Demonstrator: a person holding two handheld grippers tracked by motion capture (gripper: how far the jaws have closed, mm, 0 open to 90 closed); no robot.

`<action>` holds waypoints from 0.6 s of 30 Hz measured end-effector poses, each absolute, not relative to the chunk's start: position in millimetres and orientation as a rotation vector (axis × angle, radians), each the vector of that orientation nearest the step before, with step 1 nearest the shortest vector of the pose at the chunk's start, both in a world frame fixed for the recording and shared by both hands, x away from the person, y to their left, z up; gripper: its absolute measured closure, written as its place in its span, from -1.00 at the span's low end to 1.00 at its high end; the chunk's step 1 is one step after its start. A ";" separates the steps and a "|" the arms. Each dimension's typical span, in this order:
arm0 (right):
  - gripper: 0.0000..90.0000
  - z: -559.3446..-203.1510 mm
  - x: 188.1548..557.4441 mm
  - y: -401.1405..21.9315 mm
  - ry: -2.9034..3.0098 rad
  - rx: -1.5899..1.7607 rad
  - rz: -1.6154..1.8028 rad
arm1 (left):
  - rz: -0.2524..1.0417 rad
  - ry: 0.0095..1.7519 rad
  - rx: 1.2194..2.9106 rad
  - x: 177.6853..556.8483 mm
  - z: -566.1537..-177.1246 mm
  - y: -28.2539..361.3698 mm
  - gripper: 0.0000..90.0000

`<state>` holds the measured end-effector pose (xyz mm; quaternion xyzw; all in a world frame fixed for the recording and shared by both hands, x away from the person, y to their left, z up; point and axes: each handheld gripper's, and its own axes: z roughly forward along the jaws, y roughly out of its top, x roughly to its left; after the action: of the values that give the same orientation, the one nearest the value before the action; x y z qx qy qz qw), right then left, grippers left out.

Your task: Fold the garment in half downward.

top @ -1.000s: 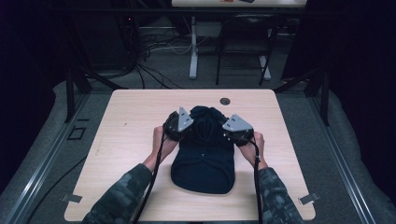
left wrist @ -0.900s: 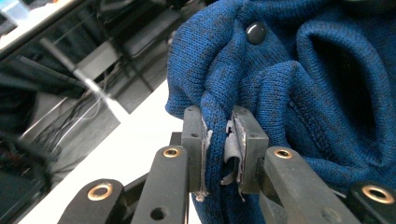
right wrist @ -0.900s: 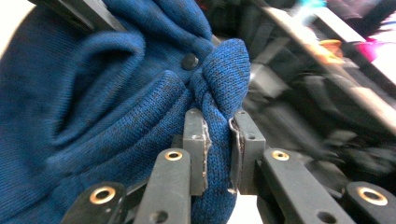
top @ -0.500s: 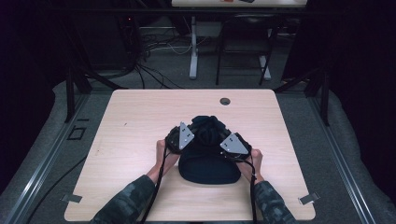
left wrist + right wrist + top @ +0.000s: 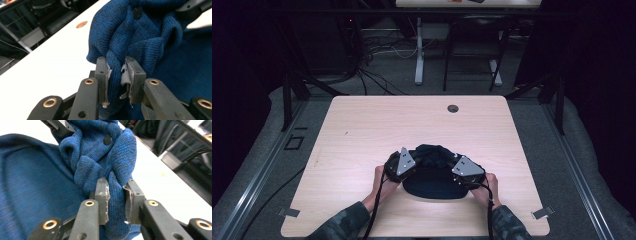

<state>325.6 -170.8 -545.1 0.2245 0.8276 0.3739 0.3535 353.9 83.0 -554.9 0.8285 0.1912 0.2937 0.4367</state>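
Both grippers are clamping folds of the blue knitted sweater [image 5: 433, 172] on the tabletop [image 5: 362, 130]: left gripper [image 5: 411, 162] at its left, right gripper [image 5: 458, 167] at its right, jaws just easing.

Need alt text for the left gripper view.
Left gripper pinches a bunched fold of a blue knit sweater between its two black jaws. A dark button shows near the top, and the pale table stretches away at left.

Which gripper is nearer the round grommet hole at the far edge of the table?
Right, narrowly. The grommet hole lies right of centre; the right gripper sits almost straight below it, gripping the blue knit garment, and the left gripper is further left.
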 end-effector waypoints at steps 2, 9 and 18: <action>0.60 -546.0 322.1 -173.8 2.166 0.594 0.980 | 0.691 0.472 2.070 349.2 -555.8 85.6 0.62; 0.32 -548.8 304.4 -186.8 2.324 0.628 0.973 | 0.551 0.440 2.124 326.7 -557.1 102.6 0.21; -0.15 -532.5 287.8 -215.1 2.329 0.748 1.097 | 0.588 0.457 2.066 301.7 -536.0 144.8 -0.09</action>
<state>287.8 -215.1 -532.5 0.2717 0.8458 0.3984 0.2282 301.7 144.8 -536.0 0.8376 0.1852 0.2384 0.4554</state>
